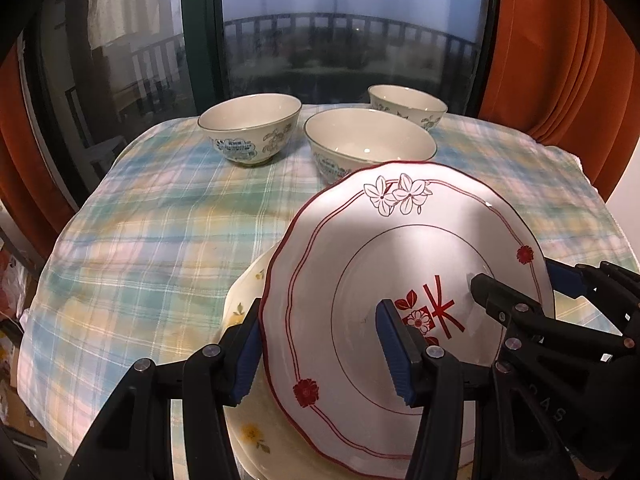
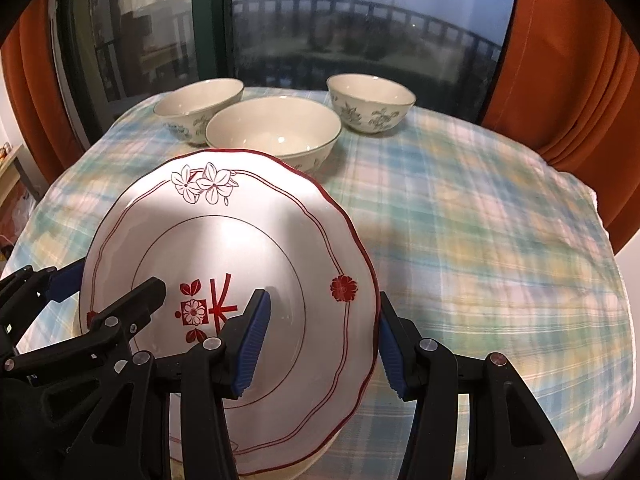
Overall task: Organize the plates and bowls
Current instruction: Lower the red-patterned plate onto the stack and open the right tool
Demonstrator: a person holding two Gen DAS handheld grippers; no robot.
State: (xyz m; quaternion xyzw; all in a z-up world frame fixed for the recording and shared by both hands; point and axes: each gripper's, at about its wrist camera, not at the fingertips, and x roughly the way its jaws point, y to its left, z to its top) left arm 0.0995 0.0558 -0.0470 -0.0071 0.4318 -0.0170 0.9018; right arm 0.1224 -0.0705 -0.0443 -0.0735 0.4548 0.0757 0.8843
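Note:
A white plate with a red rim and red flower marks (image 1: 360, 248) (image 2: 240, 240) hangs tilted just above a cream plate with yellow flowers (image 1: 248, 432). My left gripper (image 1: 320, 312) is shut on its left rim, one pad under the edge and one on the inner face. My right gripper (image 2: 322, 300) is shut on its right rim the same way. Each wrist view also shows the other gripper, the right one (image 1: 520, 280) and the left one (image 2: 106, 284). Three cream bowls with blue-green flowers (image 1: 250, 128) (image 1: 368, 148) (image 1: 408, 106) stand at the far end.
A plaid cloth (image 1: 160, 240) (image 2: 480, 240) covers the table and hangs over its edges. Behind the bowls is a dark glass door (image 1: 340, 40) with orange curtains (image 1: 560, 60) on both sides. Clutter lies on the floor at the left (image 1: 12, 300).

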